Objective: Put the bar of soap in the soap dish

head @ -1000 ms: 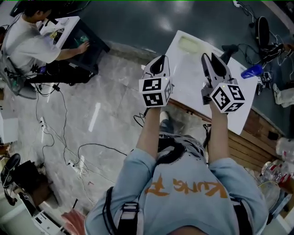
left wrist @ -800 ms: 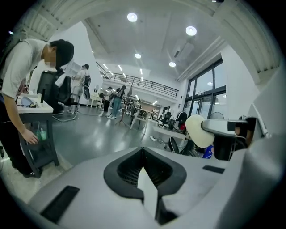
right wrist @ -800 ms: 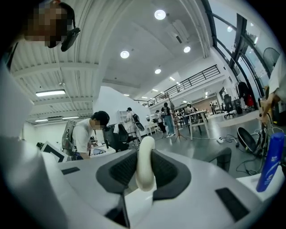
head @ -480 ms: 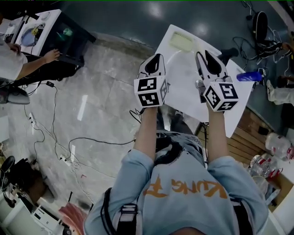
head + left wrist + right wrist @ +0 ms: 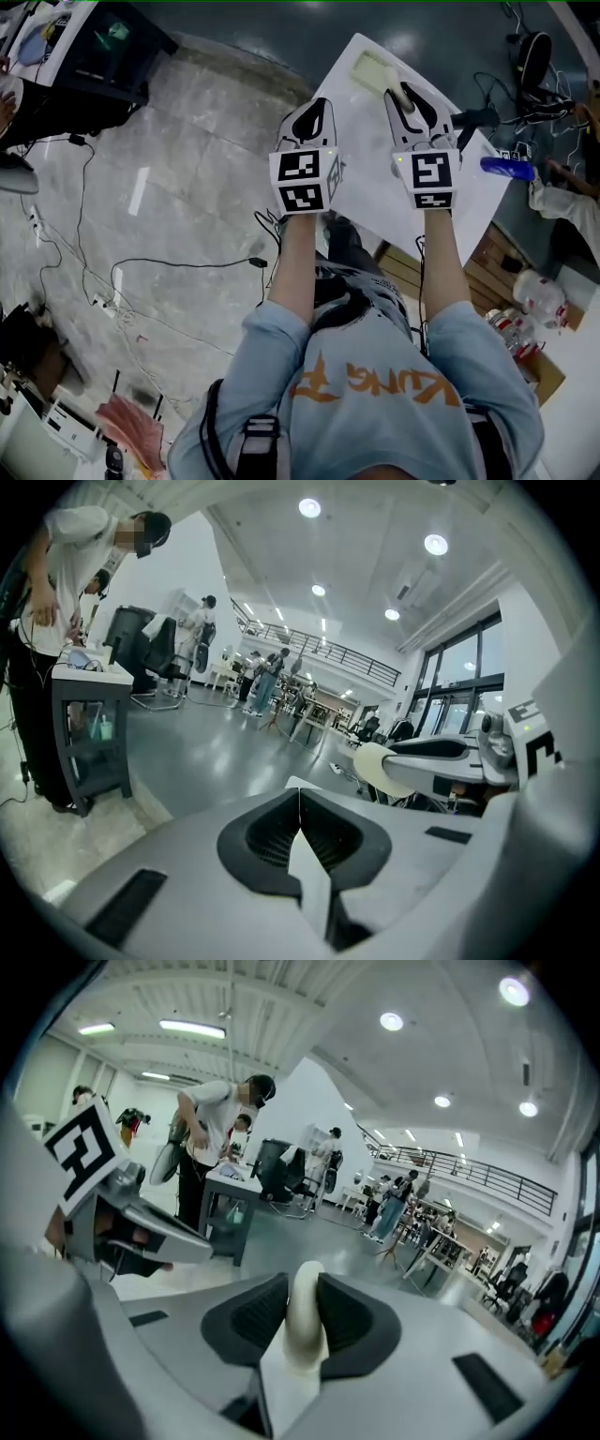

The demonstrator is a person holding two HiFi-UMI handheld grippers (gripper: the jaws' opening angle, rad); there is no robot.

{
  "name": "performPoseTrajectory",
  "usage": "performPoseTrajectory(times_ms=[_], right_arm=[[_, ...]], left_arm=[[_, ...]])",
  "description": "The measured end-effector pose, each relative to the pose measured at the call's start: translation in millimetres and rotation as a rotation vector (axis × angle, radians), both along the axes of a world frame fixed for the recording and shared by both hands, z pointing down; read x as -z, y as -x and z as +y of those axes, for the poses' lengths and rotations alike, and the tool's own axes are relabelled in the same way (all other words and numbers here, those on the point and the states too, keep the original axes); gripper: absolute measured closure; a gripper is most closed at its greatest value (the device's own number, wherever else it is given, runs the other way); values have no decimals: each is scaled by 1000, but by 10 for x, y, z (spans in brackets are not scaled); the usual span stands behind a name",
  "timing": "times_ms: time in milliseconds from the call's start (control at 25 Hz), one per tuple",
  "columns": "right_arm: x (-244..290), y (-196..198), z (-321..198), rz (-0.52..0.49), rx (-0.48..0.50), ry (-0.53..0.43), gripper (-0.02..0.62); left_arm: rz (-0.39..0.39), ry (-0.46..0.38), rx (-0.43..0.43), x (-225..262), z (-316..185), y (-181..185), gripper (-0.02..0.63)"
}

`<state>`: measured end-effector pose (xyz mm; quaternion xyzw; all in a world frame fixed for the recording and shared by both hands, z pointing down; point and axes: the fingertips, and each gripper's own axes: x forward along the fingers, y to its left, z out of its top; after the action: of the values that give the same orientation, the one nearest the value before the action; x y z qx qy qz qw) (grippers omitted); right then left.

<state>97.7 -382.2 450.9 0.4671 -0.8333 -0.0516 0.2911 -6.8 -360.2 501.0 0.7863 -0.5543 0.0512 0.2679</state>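
Finding 1, nearest the person. The left gripper (image 5: 319,105) hangs over the near left edge of the white table (image 5: 375,164). Its jaws are pressed together with nothing between them. It holds no part of the task.

Finding 2. The right gripper (image 5: 405,101) stands beside it over the table, further in. Its jaws are pinched on the soap (image 5: 397,94). The right gripper view shows the pale bar (image 5: 305,1321) standing on edge between the two pads, which press on its broad faces. Its rounded end sticks out past the tips, as the left gripper view confirms (image 5: 382,767).

Finding 3, beyond the tips. The dish (image 5: 372,69) sits at the table's far corner, empty as far as can be seen. It lies just ahead of the soap and a little to the left. Its long side runs roughly along the far edge of the table, slantwise to the line of the gripper.

Assessment. The right hand is plainly the nearer one to the dish and already carries the load. The coming move appears to turn on a short reach forward and left. The bar is on edge, so it would likely need a roll of the wrist to lie flat along the dish. How high the soap hangs above the dish cannot be told.
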Motion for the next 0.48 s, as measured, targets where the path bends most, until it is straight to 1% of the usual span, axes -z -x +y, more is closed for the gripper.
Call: performPoseTrajectory(times_ms=[120, 280, 480], right_arm=[[-142, 65, -80, 71, 22, 6, 480], [-377, 108, -211, 129, 39, 42, 482], [-631, 108, -407, 227, 82, 73, 482]], left_arm=[[6, 7, 2, -46, -63, 73, 584], [0, 13, -5, -81, -142, 137, 584], [-7, 20, -15, -105, -247, 127, 584]])
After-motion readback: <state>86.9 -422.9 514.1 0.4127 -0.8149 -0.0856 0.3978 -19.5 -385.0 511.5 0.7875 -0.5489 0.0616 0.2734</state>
